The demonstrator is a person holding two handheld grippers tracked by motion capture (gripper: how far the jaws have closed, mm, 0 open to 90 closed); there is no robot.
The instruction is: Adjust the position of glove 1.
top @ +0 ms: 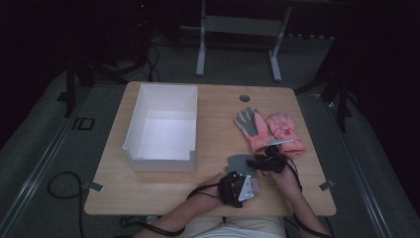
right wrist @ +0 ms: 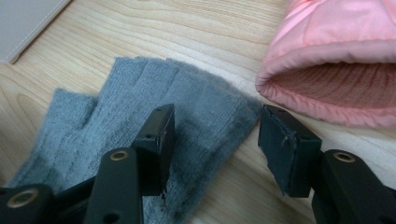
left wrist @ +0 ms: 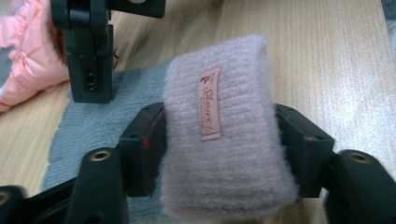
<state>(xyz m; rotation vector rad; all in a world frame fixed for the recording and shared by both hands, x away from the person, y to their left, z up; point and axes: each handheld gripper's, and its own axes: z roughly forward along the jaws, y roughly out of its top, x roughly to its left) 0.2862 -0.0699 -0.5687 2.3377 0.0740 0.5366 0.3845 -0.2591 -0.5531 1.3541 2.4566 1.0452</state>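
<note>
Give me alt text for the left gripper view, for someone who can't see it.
The left gripper has its two black jaws closed on the pink ribbed cuff of a grey glove, label facing up. The right gripper hangs over the glove, beside a pink glove on the wooden table.

Both forearms enter from the bottom centre of the high view and angle upward, close together. The left gripper (top: pixel 236 188) sits lower centre, its grey three-cornered plate facing up; in the left gripper view its fingers (left wrist: pixel 142 147) are clamped from both sides. Just up and right of it, the right gripper (top: pixel 267 161) has its fingers (right wrist: pixel 156 144) spread apart, low over the surface
</note>
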